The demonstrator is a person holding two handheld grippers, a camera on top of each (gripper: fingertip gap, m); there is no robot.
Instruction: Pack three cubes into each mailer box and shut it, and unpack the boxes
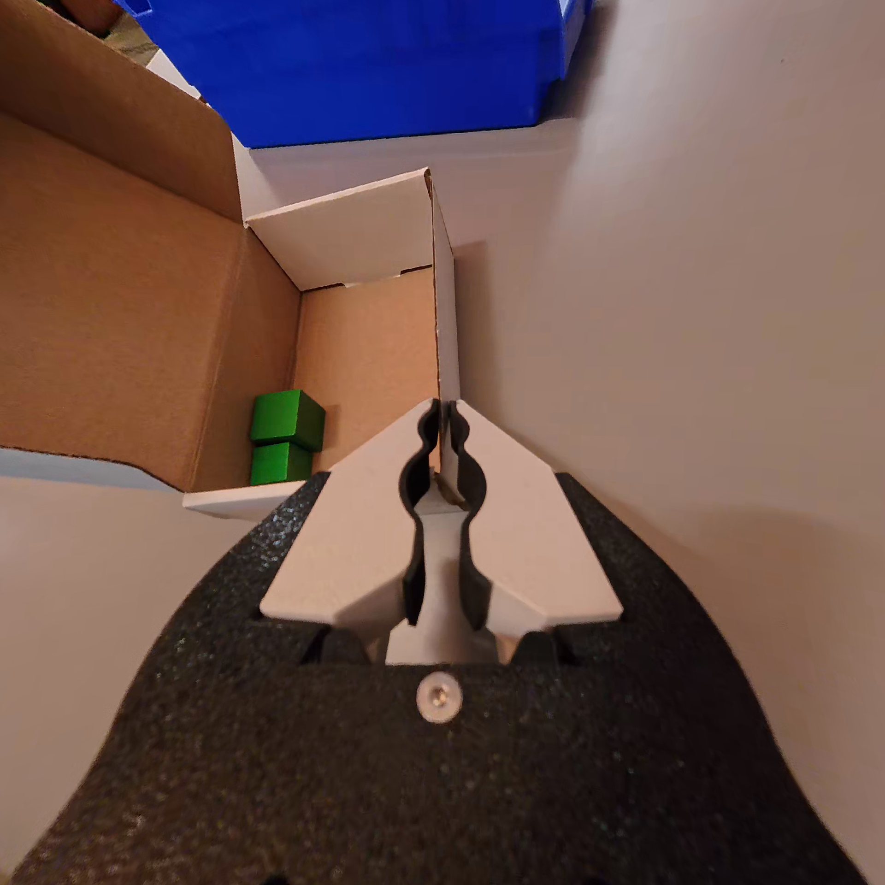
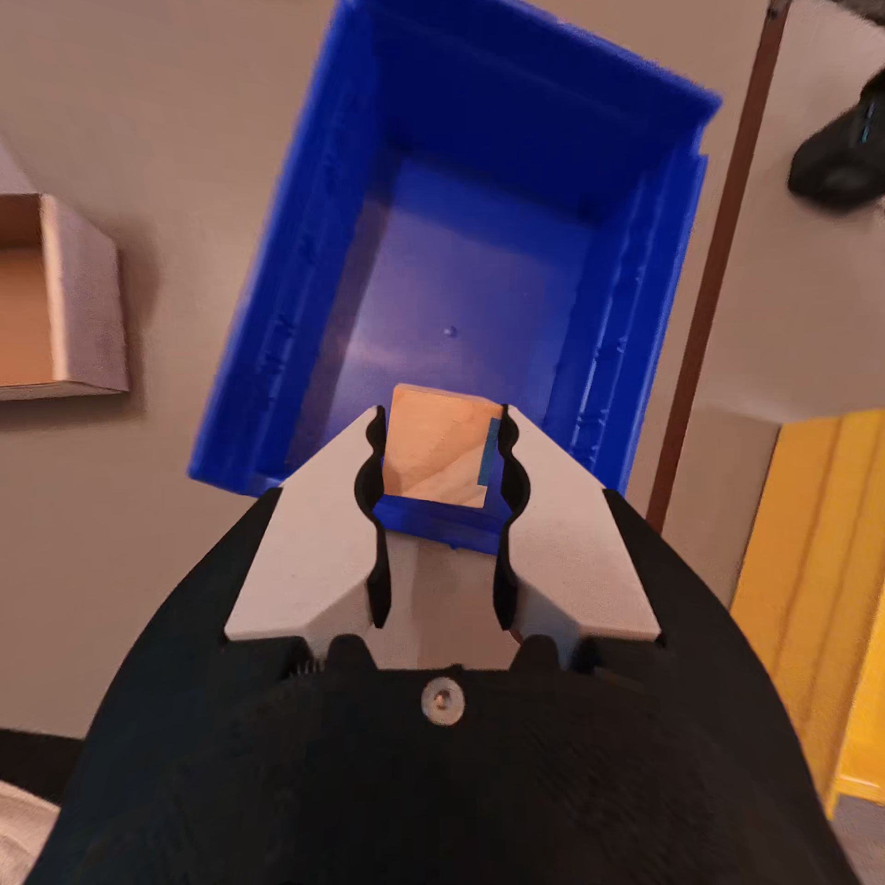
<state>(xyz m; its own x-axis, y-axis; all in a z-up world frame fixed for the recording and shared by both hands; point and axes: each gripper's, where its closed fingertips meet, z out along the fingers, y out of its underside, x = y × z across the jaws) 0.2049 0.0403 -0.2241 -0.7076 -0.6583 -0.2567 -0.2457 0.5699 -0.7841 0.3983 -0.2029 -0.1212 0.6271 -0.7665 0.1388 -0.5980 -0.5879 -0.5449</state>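
Evidently the mailer box (image 1: 364,335) is steadied by its wall, pinched in the left tongs (image 1: 443,407), while a wooden cube (image 2: 438,450) is gripped by the right tongs (image 2: 440,412) above the blue bin (image 2: 479,249).

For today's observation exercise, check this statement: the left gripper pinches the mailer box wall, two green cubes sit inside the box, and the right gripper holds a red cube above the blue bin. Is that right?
Not quite. The cube in the right gripper is plain wood-coloured, not red, as the right wrist view shows. The rest holds: it is above the blue bin, while the left gripper pinches the mailer box wall, with two green cubes inside.
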